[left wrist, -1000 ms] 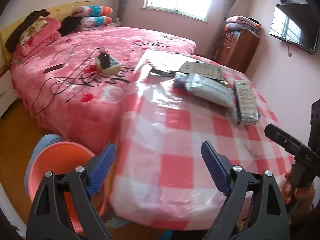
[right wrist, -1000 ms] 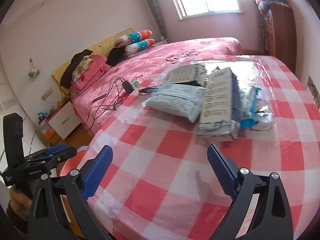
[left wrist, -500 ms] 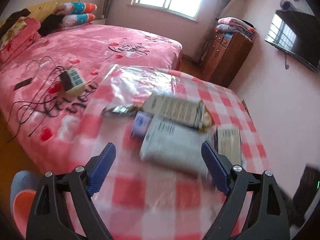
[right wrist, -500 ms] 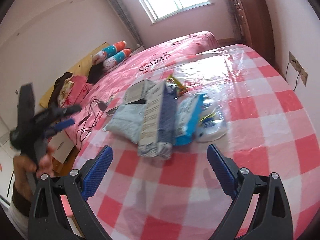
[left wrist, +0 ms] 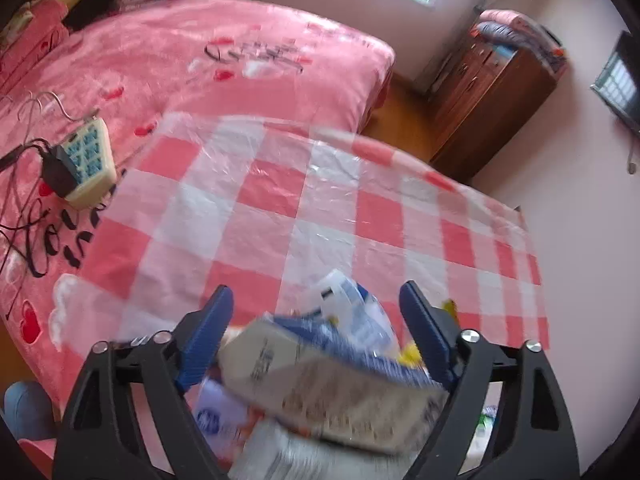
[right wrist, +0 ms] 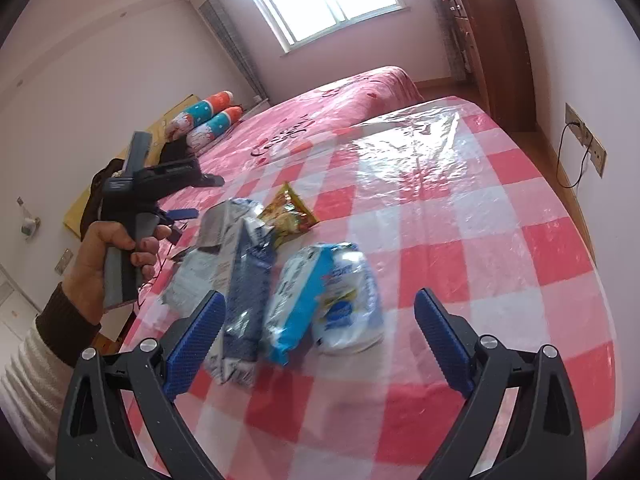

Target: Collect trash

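A pile of trash lies on the red-and-white checked table (right wrist: 460, 240): a long box with a dark blue side (right wrist: 244, 280), a blue-and-white packet (right wrist: 300, 296), a clear wrapper (right wrist: 348, 296), a yellow snack packet (right wrist: 288, 216) and a grey bag (right wrist: 192, 276). My left gripper (left wrist: 318, 332) hangs over the pile with its jaws closing. The long box (left wrist: 320, 380) sits blurred between its fingers, and I see no pad pressing on it. In the right wrist view a hand holds the left gripper (right wrist: 206, 196) at the pile's far left. My right gripper (right wrist: 318, 328) is open just before the packets.
A pink bed (left wrist: 200, 60) adjoins the table's left side and carries a power strip (left wrist: 84, 160) with cables. A wooden cabinet (left wrist: 492, 92) stands by the far wall. A wall socket with a cable (right wrist: 584, 140) is right of the table. A blue stool (left wrist: 24, 404) is on the floor.
The left gripper swept from the table's near edge across to the trash pile, which now lies between its fingers, and its jaws narrowed. The right gripper moved closer to the packets and rolled.
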A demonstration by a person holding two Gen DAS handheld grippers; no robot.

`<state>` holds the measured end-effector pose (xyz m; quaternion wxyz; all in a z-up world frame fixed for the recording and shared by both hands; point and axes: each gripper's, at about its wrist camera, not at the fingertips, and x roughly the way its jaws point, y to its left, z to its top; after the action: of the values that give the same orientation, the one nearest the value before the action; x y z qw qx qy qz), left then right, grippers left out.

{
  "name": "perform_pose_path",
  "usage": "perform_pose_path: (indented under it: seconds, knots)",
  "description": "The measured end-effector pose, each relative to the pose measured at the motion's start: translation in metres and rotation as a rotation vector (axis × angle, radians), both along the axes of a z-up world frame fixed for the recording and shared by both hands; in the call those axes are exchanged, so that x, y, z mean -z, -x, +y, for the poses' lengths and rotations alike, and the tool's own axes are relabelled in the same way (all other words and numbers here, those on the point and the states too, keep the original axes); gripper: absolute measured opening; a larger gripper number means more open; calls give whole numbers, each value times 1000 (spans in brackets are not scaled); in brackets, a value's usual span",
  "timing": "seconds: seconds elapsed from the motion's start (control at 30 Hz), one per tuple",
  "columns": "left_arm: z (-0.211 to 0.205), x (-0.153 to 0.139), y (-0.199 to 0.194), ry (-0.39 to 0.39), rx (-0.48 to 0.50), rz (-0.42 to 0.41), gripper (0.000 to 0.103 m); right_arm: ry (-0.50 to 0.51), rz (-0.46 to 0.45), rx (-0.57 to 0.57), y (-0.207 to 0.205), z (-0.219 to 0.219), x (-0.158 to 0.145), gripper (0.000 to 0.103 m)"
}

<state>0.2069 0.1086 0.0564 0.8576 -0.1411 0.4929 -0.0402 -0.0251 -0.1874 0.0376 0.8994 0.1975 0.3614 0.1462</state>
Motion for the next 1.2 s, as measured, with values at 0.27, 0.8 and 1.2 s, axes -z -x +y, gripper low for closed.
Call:
perform_pose_path:
  seconds: [0.27, 0.8, 1.2]
  knots:
    - [-6, 31, -38, -25, -20, 115, 63, 8, 27, 23, -15, -10, 19, 94]
    - [-42, 40, 43, -105, 84, 94, 52, 5, 28, -5, -2, -1, 23, 94]
    - [-62, 41, 143, 19, 169, 44, 52, 23, 8, -48, 34, 18, 13, 94]
